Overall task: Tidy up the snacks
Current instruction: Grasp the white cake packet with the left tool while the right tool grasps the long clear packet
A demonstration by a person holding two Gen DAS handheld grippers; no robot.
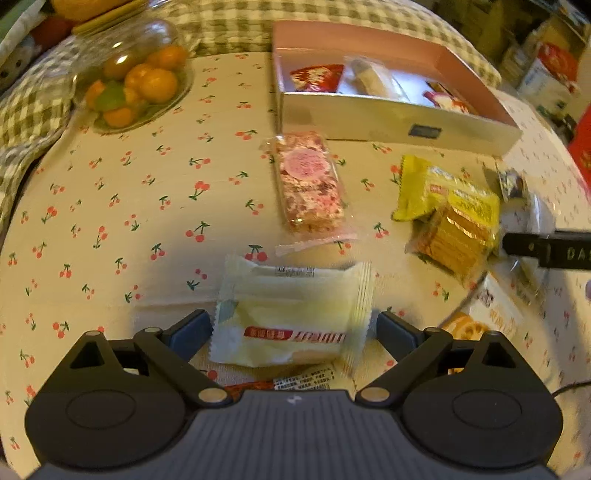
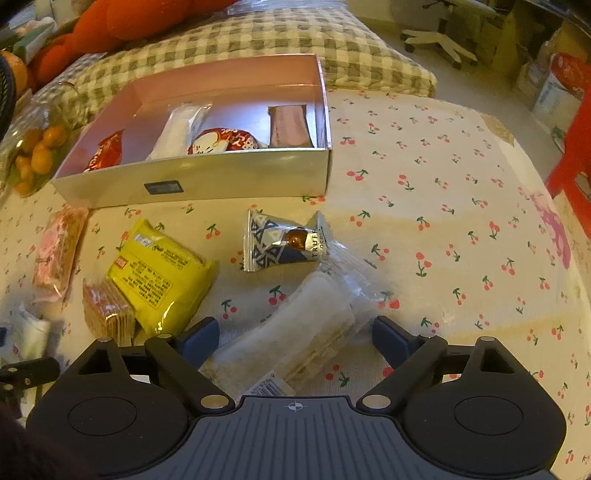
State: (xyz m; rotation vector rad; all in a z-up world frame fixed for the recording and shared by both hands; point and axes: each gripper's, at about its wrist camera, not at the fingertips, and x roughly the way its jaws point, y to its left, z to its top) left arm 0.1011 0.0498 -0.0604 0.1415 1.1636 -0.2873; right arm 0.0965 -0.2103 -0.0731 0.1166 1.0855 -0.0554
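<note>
While your left gripper stands with its jaws wide around the pale cream packet, its crimped ends lie just inside the blue pads without being pressed. Your right gripper is likewise spread wide, with the clear sleeve of flat white wafers lying slantwise between its pads, not squeezed.

Take the box as the landmark: a shallow rectangular carton, shiny silver outside, pink inside, holding a red foil packet, a white wrapped bar, a round red-and-white packet and a brown bar. Just in front of its near wall lies a glossy blue-and-silver truffle wrapper, twisted at both ends. In front of the box and to the left sit a crinkled yellow pouch touching a clear pack of golden ridged crackers, then a pink speckled nougat bar in clear film. The wafers and the cream packet lie nearer to you than these.

Everything rests on a soft cherry-print cloth. Left of the box stands a clear plastic tub of oranges; behind it is a green checked quilt.
</note>
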